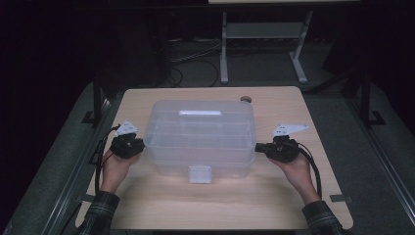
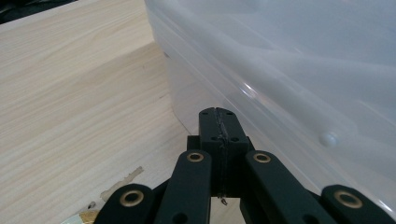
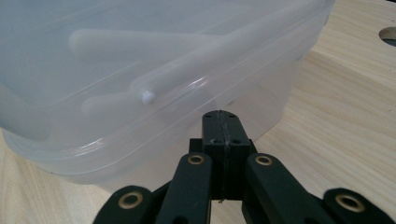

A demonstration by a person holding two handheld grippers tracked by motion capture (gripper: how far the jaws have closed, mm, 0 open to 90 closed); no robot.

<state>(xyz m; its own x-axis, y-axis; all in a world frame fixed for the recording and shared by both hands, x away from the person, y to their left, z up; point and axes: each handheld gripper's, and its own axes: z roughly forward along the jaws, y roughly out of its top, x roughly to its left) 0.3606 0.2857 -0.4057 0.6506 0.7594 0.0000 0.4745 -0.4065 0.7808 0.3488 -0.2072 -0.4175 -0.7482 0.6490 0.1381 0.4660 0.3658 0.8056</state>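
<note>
Now both grippers, left gripper and right gripper, are sitting with fingers pressed together, empty, at either end of the clear lidded tub mid-bench, and squeezing it between closed tips is risking a slip off slick plastic.

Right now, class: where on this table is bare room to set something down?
The widest bare table strip lies between the plastic box and the near edge, between the forearms. A narrower strip runs behind the box. Beside the box it is crowded: left gripper and right gripper sit at its ends.
</note>
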